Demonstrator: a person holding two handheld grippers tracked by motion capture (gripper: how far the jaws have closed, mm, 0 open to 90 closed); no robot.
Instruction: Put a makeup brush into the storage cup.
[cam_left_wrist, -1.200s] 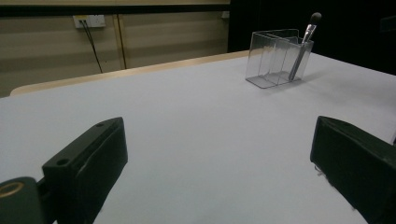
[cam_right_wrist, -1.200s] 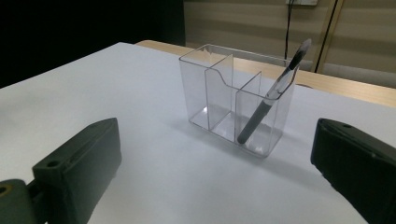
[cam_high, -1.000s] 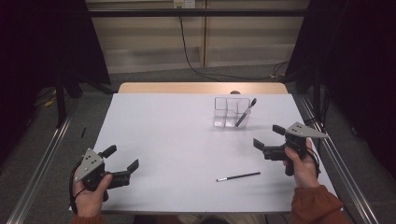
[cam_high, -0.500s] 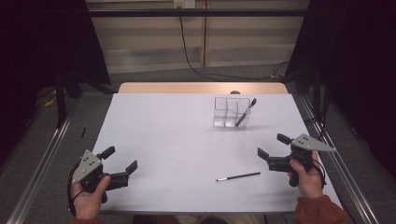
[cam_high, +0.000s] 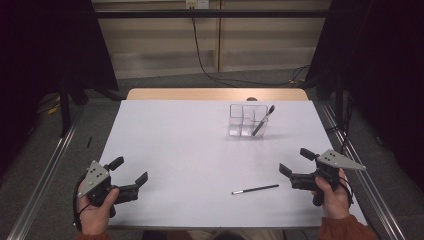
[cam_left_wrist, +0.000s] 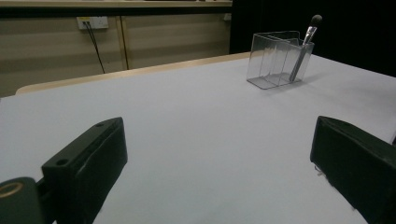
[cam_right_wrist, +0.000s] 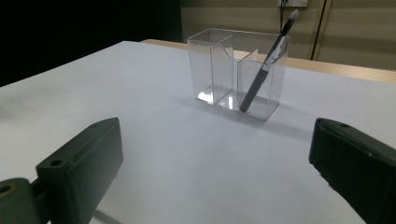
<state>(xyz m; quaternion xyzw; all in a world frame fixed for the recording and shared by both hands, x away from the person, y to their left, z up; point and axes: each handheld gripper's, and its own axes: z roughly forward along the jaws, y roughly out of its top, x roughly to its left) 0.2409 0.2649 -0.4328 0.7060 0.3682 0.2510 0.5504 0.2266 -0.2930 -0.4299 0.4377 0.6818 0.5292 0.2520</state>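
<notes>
One brush (cam_high: 263, 120) in clear holder (cam_high: 247, 120); second brush (cam_high: 255, 189) on bench, my right claw (cam_high: 296, 167) open beside it; left claw (cam_high: 129, 170) open, idle.

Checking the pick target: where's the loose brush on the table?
In the high view the loose brush lies flat on the white table, near its front edge, just left of the right hand-held gripper, apart from it.

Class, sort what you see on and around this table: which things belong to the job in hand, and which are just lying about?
Belongs to the job:
- thin black brush lying on the table
- clear plastic divided holder
- dark-handled makeup brush leaning in the holder
- right gripper, jaws open
- left gripper, jaws open

Lying about:
- black cable on the floor
- white wall socket
</notes>
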